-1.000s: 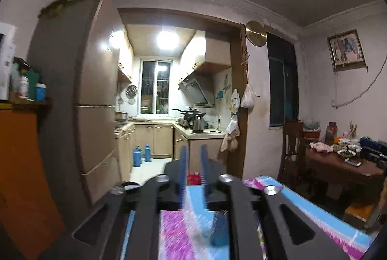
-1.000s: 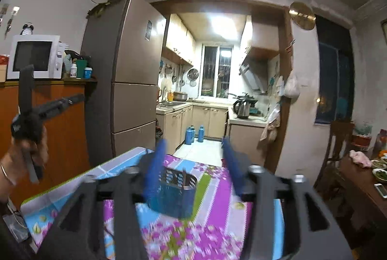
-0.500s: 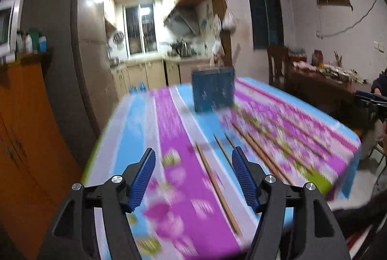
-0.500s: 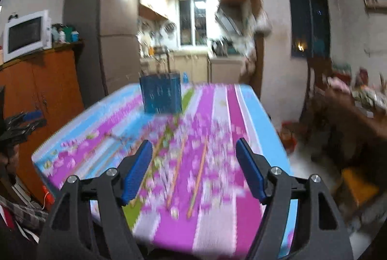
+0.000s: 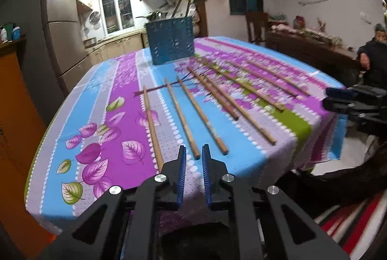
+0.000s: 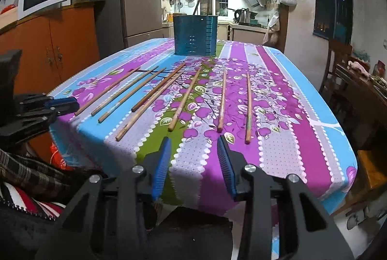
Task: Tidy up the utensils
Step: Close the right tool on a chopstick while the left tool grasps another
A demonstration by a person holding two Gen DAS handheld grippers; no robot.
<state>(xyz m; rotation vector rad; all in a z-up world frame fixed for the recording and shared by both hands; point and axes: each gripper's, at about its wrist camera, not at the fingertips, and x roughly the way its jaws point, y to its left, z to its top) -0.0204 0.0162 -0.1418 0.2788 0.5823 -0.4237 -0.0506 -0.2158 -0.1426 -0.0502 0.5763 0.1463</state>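
1. Wooden chopsticks lie fanned across the tablecloth, ahead of both claws.
2. A blue utensil holder stands beyond them, two sticks already upright inside.
3. Left gripper: fingers nearly together, gripping nothing, just short of one chopstick's end.
4. Right gripper: spread apart, empty, at the table's near edge.

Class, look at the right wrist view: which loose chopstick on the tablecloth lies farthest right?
The chopstick with the greenish-tinted near end, right of all seven others.
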